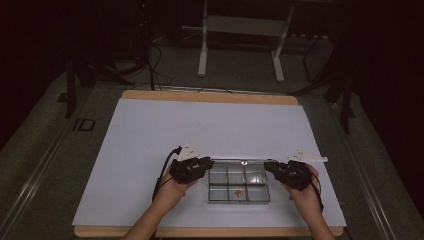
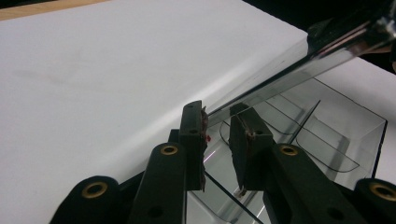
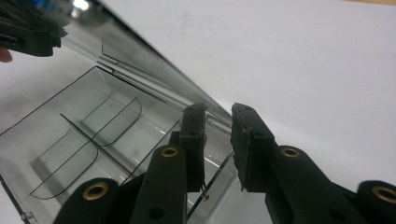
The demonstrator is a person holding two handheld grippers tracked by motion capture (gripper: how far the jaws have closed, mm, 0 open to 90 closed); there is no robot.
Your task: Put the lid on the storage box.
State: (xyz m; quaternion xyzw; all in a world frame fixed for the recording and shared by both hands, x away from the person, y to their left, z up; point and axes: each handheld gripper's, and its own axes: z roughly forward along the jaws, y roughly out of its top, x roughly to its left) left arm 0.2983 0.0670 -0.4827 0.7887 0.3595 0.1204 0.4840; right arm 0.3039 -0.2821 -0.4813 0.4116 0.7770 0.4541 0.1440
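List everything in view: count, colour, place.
Box: one, clear, six compartments, near middle of the mat.
Lid: one, clear, raised at the box's far edge, a claw at each end.
Small item: one, brownish, in the near middle compartment; too small to tell.
Mat: one, white, covering the table.
Table: one, wood edge at far and near sides.
Frame: one, white, on the floor beyond the table.
Left claw: black, at the lid's left end.
Right claw: black, at the lid's right end.
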